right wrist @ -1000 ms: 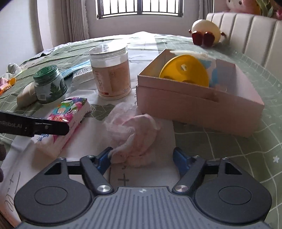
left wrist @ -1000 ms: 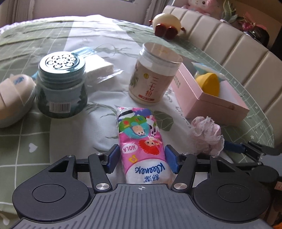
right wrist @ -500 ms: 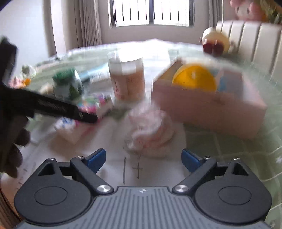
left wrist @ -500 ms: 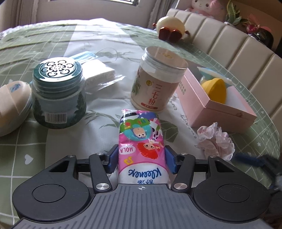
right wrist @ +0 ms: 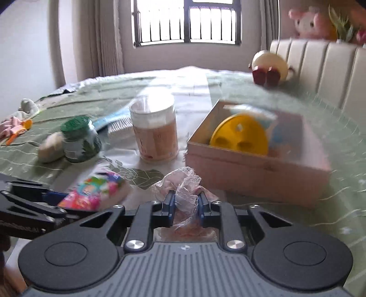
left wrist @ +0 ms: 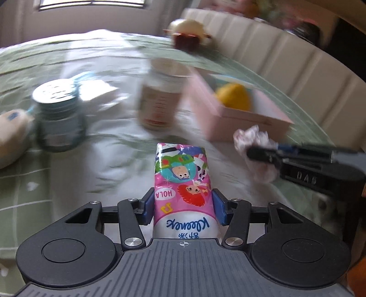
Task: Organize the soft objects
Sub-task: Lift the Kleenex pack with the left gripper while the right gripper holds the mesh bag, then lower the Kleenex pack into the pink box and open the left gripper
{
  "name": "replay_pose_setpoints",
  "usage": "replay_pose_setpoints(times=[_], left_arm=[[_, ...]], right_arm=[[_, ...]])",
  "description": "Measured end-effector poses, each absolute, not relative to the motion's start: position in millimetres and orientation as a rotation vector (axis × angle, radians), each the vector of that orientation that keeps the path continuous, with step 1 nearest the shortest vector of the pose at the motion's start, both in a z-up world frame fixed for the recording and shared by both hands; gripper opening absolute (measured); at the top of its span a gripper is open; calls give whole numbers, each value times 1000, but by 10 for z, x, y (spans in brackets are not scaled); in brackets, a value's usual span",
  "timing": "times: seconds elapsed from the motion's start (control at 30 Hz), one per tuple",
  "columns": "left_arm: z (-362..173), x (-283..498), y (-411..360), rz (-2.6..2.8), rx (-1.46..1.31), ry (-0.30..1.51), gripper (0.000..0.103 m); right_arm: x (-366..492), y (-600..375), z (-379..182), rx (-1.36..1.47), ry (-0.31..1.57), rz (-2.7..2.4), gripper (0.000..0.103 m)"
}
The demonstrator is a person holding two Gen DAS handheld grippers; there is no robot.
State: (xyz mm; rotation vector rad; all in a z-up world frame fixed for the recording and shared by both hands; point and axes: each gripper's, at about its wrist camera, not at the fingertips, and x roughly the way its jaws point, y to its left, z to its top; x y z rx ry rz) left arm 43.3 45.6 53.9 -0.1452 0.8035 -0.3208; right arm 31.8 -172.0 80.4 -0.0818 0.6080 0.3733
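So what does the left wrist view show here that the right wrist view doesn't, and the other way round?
Only the left wrist view shows the left gripper clamped on the tissue pack, Kleenex print readable. Only the right wrist view shows the window, the pink plush and the right gripper pinching the pink lace scrunchie. Both show the pink box with its yellow item, the tall jar and the green-lidded jar.

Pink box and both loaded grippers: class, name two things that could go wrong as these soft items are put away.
1. The right gripper pinches only part of the lacy pink scrunchie; loose frills could slip free.
2. The pink box already holds a yellow disc, so the tissue pack in the left gripper may not fit flat.
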Motion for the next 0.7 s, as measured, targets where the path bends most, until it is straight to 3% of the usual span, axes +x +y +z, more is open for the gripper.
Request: replay_pose_setpoints(times=[0.3, 0.7], left_arm=[[737, 601, -345, -517, -94, 808, 56], [1456, 2065, -1252, -508, -74, 659, 57]], right_arm=[[-48, -2453, 946, 7, 579, 247, 19], [60, -3070, 945, 105, 514, 215, 19]])
